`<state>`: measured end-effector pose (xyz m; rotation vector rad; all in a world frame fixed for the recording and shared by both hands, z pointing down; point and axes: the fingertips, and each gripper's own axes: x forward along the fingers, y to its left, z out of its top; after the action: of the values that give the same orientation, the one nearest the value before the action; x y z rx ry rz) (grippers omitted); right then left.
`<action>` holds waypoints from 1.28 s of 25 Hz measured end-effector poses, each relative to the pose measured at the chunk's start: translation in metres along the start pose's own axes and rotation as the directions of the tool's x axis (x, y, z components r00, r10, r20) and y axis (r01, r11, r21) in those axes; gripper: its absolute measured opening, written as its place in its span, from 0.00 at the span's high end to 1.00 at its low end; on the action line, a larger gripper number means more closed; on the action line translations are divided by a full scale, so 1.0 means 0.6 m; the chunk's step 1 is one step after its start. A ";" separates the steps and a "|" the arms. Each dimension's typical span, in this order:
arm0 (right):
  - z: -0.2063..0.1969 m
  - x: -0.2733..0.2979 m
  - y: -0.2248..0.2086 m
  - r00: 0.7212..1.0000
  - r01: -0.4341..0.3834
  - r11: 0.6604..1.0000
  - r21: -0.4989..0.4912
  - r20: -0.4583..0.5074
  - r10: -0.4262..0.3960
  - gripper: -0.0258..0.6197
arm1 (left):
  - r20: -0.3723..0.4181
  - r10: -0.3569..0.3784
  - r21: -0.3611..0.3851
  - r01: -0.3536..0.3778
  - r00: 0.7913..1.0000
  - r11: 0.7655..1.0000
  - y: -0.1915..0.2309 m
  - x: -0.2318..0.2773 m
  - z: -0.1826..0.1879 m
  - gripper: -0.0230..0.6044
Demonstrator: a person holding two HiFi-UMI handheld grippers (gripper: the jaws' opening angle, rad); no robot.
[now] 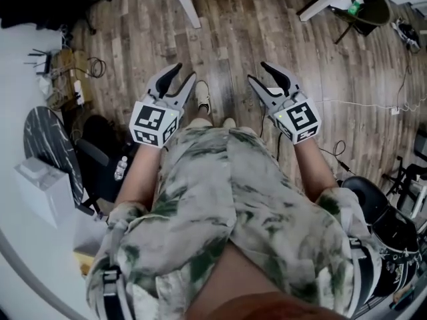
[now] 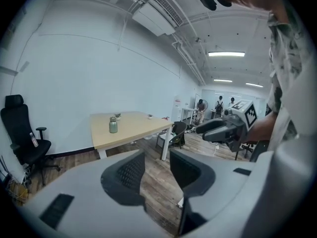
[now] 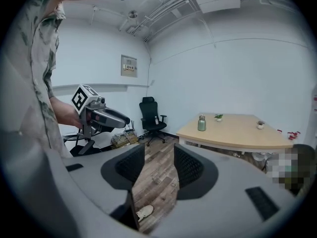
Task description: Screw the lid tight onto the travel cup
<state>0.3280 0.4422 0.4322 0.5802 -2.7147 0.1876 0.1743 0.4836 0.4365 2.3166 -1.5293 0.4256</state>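
The travel cup point(image 2: 113, 125) is a small green bottle with a silvery top, standing on a light wooden table point(image 2: 136, 132) far across the room; the right gripper view shows the cup point(image 3: 201, 123) on that table point(image 3: 247, 133) too. Both grippers are held in front of the person's body over the wooden floor, far from the table. My left gripper point(image 1: 186, 71) is open with nothing between its jaws, which frame bare floor point(image 2: 157, 157). My right gripper point(image 1: 257, 71) is also open and empty point(image 3: 158, 155). Each gripper view shows the other gripper at its side point(image 2: 218, 128) point(image 3: 106, 117).
A black office chair point(image 3: 150, 115) stands by the wall left of the table. Small potted plants point(image 3: 218, 117) sit on the tabletop. Cables and boxes point(image 1: 70, 85) lie at the left, a dark round stool point(image 1: 370, 9) at the upper right. The person's shoe point(image 1: 203, 96) shows between the grippers.
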 end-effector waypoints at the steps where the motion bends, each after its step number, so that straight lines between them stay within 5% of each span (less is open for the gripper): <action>1: 0.008 0.013 -0.003 1.000 0.007 1.000 -0.003 -0.005 -0.007 0.65 | 0.002 -0.007 0.000 0.007 1.000 1.000 0.017 0.007 0.005 0.72; 11: 0.096 0.161 -0.082 0.998 0.052 0.999 -0.012 -0.032 -0.053 0.65 | 0.020 -0.070 0.055 0.069 0.997 0.996 0.174 0.107 0.096 0.70; 19: 0.153 0.277 -0.089 0.995 0.099 0.995 -0.017 -0.032 -0.100 0.65 | 0.023 -0.107 0.045 0.106 0.994 0.993 0.305 0.114 0.101 0.70; 24: 0.183 0.325 -0.148 0.991 0.130 0.992 0.001 -0.028 -0.130 0.65 | 0.013 -0.130 0.037 0.129 0.991 0.991 0.355 0.168 0.121 0.70; 32: 0.187 0.363 -0.135 0.990 0.136 0.991 -0.004 -0.048 -0.136 0.66 | 0.037 -0.141 0.029 0.140 0.989 0.990 0.401 0.170 0.113 0.70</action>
<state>0.1409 0.2652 0.4130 0.7480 -2.6176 0.1635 -0.0047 0.2817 0.4444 2.4478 -1.3737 0.3680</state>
